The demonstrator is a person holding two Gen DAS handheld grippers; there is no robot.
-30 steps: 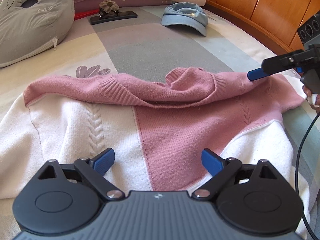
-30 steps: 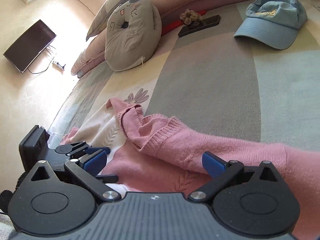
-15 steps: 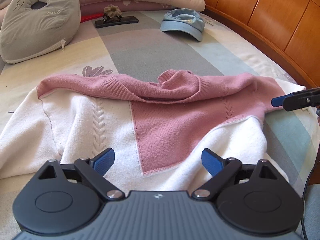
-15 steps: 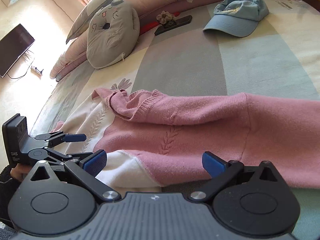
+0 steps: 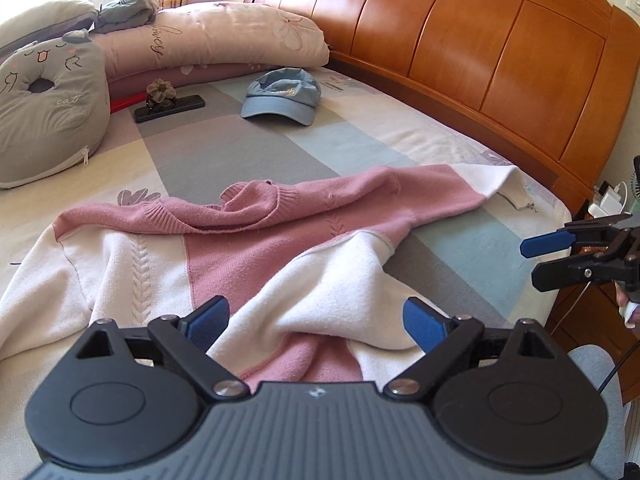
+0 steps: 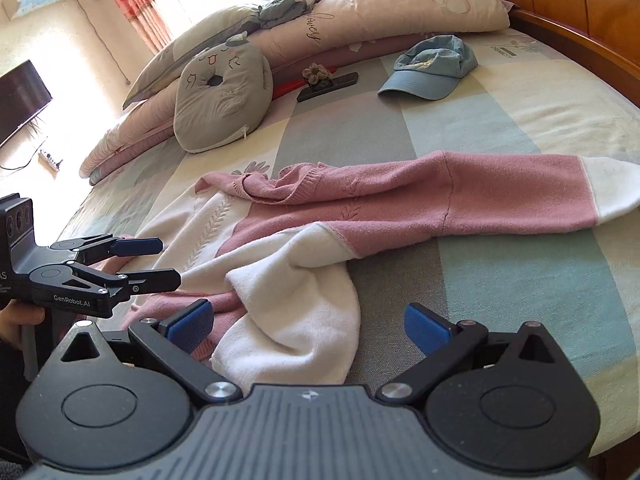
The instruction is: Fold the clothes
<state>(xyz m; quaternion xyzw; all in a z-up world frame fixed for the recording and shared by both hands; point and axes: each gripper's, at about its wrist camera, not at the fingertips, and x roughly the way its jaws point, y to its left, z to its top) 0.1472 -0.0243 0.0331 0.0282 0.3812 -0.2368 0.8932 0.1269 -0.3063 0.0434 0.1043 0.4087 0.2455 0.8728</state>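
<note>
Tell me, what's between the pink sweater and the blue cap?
Nothing: only bare bedsheet lies between the sweater and the cap, clearest in the right wrist view.

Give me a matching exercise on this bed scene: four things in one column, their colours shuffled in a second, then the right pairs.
Things
1. cap
2. cat cushion
3. headboard
4. sweater

Colours
A. orange-brown wood
B. pink and white
C. light blue
D. grey

Pairs: 1-C, 2-D, 3-A, 4-B
</note>
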